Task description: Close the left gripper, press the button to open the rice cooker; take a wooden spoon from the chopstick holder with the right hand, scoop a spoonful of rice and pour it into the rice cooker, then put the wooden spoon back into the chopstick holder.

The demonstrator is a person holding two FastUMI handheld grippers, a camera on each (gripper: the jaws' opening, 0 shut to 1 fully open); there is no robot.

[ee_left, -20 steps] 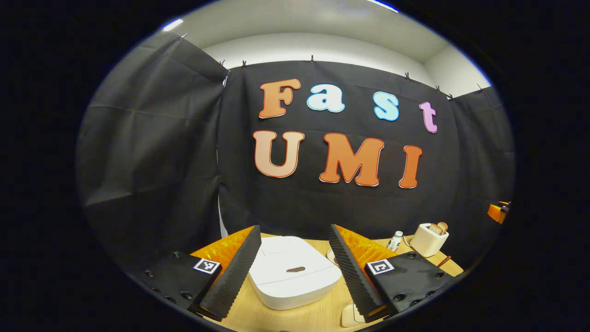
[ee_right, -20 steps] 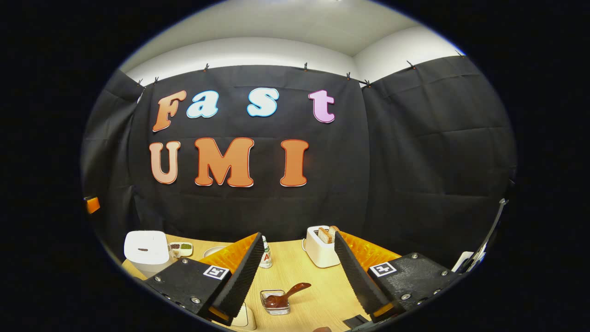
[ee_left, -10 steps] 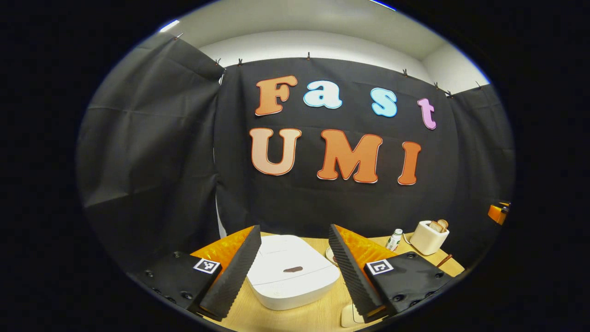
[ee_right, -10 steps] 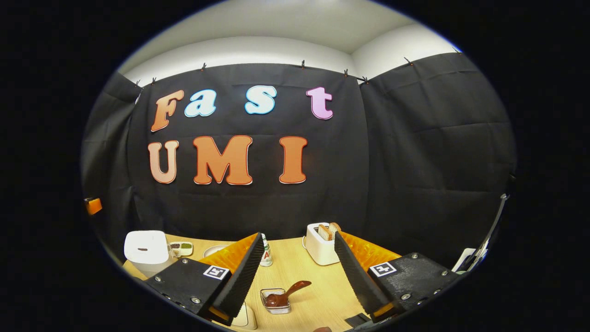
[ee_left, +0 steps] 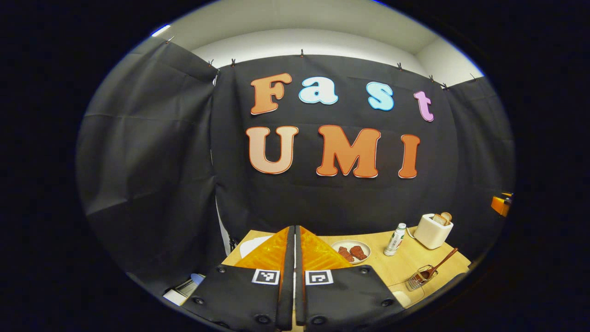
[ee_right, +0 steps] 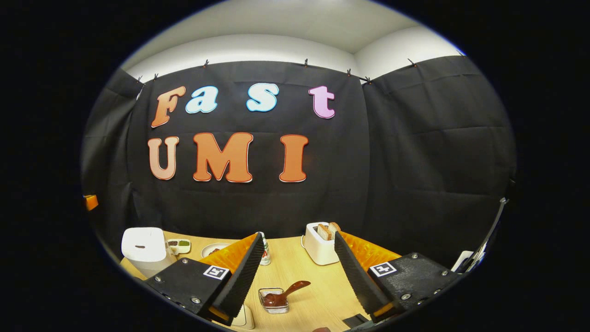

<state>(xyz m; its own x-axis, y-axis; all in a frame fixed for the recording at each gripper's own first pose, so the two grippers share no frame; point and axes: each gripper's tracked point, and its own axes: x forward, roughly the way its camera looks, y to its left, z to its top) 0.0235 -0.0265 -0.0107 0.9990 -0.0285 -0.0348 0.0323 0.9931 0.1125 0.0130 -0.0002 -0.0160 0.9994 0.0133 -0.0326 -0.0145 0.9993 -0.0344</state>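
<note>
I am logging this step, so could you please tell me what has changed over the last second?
The left tool has closed: its fingers, spread apart a second ago, now meet with nothing between them. Its view has shifted, the rice cooker now mostly hidden behind the fingers. The right tool stayed open and almost still, the wooden spoon still in its holder, the cooker lid still down.

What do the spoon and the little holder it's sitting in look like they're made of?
The spoon looks like dark, reddish-brown wood with a smooth, slightly glossy finish. The holder seems to be thin metal wire or mesh, judging by its see-through sides and silvery rim, though it is small here.
</note>
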